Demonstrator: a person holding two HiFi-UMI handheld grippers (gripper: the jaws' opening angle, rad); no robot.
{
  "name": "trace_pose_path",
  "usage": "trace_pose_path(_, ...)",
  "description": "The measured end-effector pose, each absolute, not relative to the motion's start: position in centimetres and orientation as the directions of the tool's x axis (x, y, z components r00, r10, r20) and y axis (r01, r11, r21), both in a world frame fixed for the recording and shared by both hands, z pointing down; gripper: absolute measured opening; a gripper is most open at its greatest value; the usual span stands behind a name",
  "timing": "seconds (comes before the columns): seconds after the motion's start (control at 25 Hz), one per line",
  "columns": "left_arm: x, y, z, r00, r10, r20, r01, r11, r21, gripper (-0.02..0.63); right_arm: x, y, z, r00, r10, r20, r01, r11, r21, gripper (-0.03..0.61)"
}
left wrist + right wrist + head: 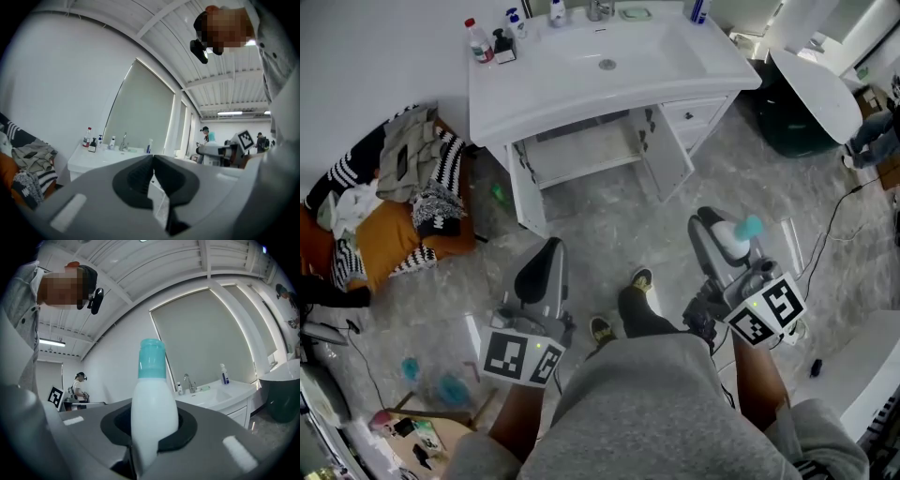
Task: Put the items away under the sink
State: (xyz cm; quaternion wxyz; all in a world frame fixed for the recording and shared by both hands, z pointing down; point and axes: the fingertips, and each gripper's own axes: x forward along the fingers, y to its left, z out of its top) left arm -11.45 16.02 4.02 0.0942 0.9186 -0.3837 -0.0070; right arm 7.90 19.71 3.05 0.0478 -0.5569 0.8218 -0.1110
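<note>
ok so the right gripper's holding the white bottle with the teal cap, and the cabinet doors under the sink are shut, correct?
One thing is off: the cabinet doors under the sink stand open, not shut, as the head view shows. The rest holds: the right gripper is holding the white bottle with the teal cap.

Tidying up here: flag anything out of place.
Clothes lie heaped on the floor left of the vanity, and small teal things lie loose on the floor nearby. Its doors stand open.
</note>
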Motion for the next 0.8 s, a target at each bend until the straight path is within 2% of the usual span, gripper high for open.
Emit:
trace_pose_path(0.44,-4.4,9.0,5.0,0.696,-0.71,0.108,-0.717,-0.678,0.163,0.012,14.5,12.7,4.3,-0.402,-0.914,0.045,-0.885,0.376,-0.274,0.078)
trace_pose_path(0.8,-2.3,5.6,4.4,0.649,-0.753,0.107,-0.76,-0.633,0.149,0.012,17.0,9.0,4.5,-0.452,-0.892,0.025,-0.863,0.43,-0.267,0.078)
